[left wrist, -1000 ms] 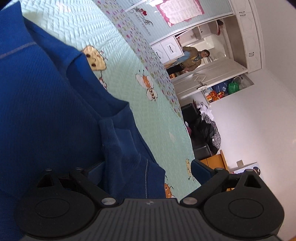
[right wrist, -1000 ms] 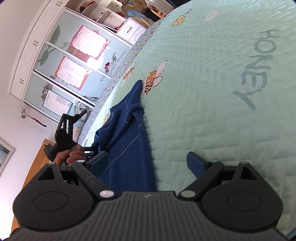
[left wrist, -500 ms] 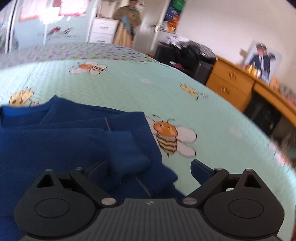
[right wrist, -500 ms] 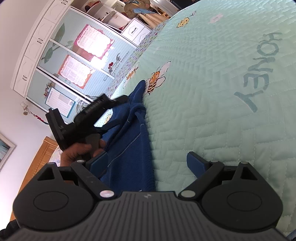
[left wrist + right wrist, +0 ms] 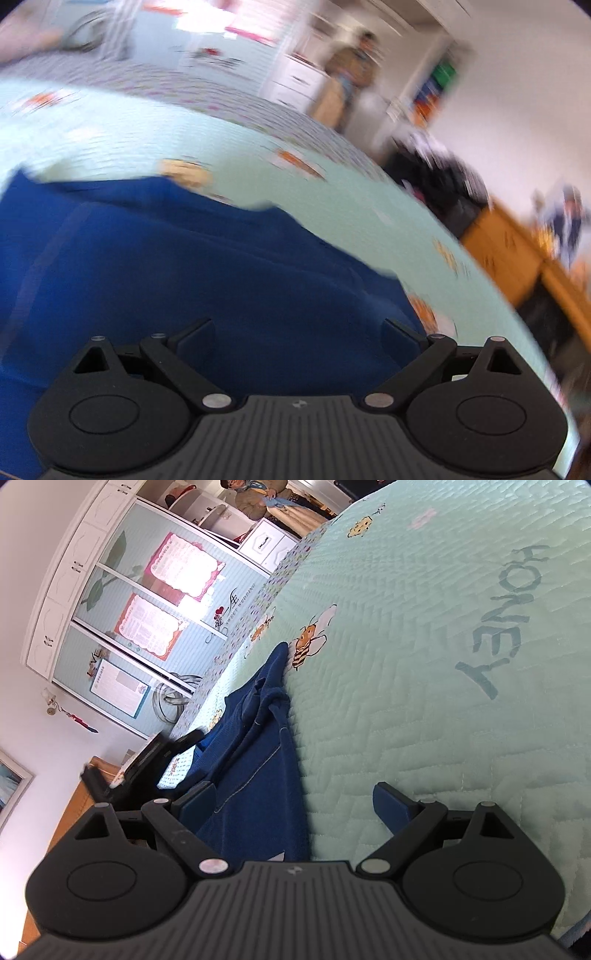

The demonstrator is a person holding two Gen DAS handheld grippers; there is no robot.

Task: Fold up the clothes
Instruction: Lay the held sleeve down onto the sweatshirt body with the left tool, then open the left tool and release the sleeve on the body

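A dark blue garment (image 5: 184,266) lies on the mint green bee-print bedspread (image 5: 369,206). In the blurred left wrist view it fills the lower left, and my left gripper (image 5: 297,332) is open and empty just above it. In the right wrist view the same garment (image 5: 258,753) lies bunched along the bedspread's (image 5: 424,701) left side. My right gripper (image 5: 295,801) is open and empty over the garment's near edge. The left gripper (image 5: 147,760) shows there as a black shape beyond the garment.
A wardrobe with glass doors and posters (image 5: 155,602) stands beyond the bed. A person (image 5: 349,74) stands in a doorway. A wooden dresser (image 5: 517,258) and a dark pile (image 5: 443,184) are at the right. "HONEY" lettering (image 5: 506,616) marks the bedspread.
My left gripper has swung fast over the garment, so its view rotated and blurred, and more blue cloth lies under it. My right gripper has barely moved.
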